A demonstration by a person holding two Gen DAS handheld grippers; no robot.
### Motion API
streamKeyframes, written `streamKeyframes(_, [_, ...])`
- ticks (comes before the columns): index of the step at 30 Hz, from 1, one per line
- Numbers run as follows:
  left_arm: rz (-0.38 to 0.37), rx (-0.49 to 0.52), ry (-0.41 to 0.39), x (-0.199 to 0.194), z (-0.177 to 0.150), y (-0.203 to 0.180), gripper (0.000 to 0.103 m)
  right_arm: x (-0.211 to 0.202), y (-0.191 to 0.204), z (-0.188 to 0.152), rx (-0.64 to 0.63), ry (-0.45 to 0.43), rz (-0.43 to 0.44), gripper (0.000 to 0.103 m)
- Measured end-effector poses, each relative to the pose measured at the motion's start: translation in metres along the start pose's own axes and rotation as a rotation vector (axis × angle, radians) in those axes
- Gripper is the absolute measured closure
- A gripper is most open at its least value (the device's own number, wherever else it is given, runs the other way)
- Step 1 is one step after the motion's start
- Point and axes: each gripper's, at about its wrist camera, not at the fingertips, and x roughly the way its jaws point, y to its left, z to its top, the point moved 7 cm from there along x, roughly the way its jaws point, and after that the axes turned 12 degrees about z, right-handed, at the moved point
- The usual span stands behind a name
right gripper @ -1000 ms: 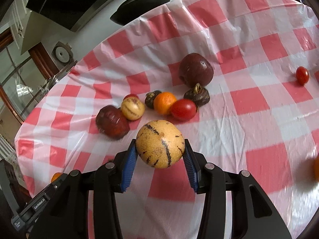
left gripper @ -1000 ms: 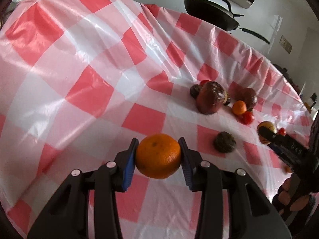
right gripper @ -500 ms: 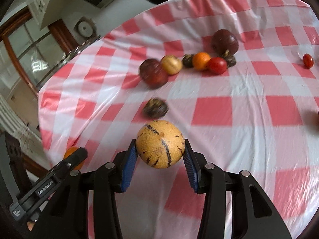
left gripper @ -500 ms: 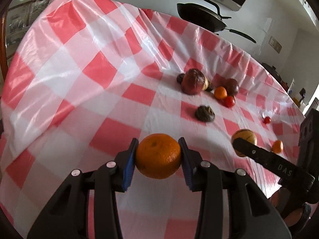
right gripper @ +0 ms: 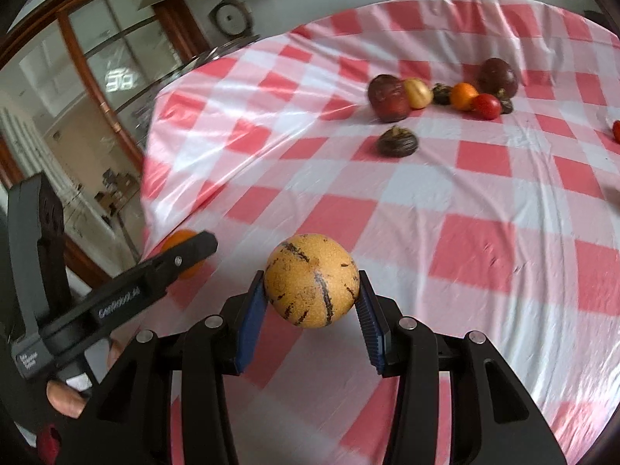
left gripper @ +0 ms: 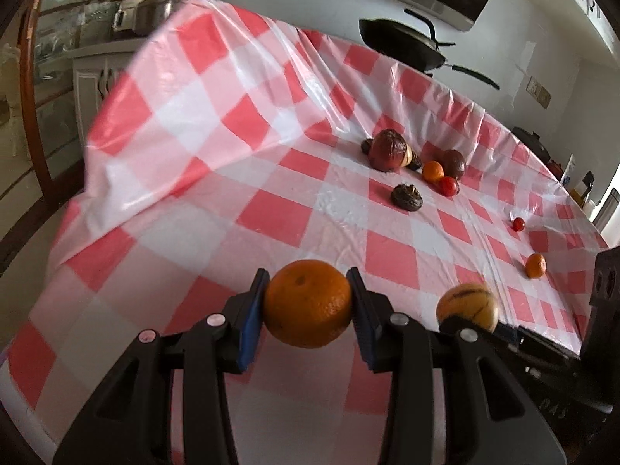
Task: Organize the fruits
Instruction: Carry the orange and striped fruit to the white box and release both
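Left tongs (left gripper: 308,304): closed on an orange (left gripper: 307,303), the blue pads pressed to its two sides; fruit carried clear of the cloth, over the near part of the tabletop (left gripper: 248,178).
Right tongs (right gripper: 312,296): clamped on a tan round fruit with dark stripes (right gripper: 311,279), gripped across its widest part, which probably kept so round a thing from slipping out.
Both carried fruits: side by side, near the front edge of the tabletop; in the left wrist view the striped fruit showed just to the right of the orange.
Fruit cluster: far across the checked cloth, a dark red fruit (left gripper: 388,150), a small orange fruit (left gripper: 433,171), a red tomato (left gripper: 448,186) and a second dark round fruit (left gripper: 453,163) lay close together, some touching.
Lone dark fruit (left gripper: 406,196): wrinkled, flattish, just in front of that cluster, apart from it.
Stragglers: a small red tomato (left gripper: 518,224) and another small orange fruit (left gripper: 535,265) lay well apart at the right.
Holder: fingertips (right gripper: 64,403) showed under the left tool's handle in the right wrist view.
Beyond the tabletop: a black pan (left gripper: 403,44) on the counter behind.
Stage, as I judge it: two fruits in transit, none set down; where they belong was not visible.
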Motion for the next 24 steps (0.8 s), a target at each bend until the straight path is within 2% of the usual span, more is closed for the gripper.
streamKeyframes(4, [-0.023,-0.039,-0.011,-0.018,-0.007,0.022,0.062,0.001,0.019,-0.013,-0.027,0.028,0.009,0.058])
streamKeyframes(14, [0.032,-0.044,-0.006,-0.060,-0.048,0.091,0.062,0.020,0.079,-0.037,-0.168,0.104,0.070,0.058])
streamKeyframes(20, [0.058,-0.115,0.005,-0.075,-0.069,0.142,0.062,0.025,0.115,-0.052,-0.298,0.119,0.107,0.058])
streamKeyframes(24, [0.089,-0.173,-0.026,-0.091,-0.080,0.180,0.062,0.034,0.134,-0.063,-0.349,0.145,0.142,0.058])
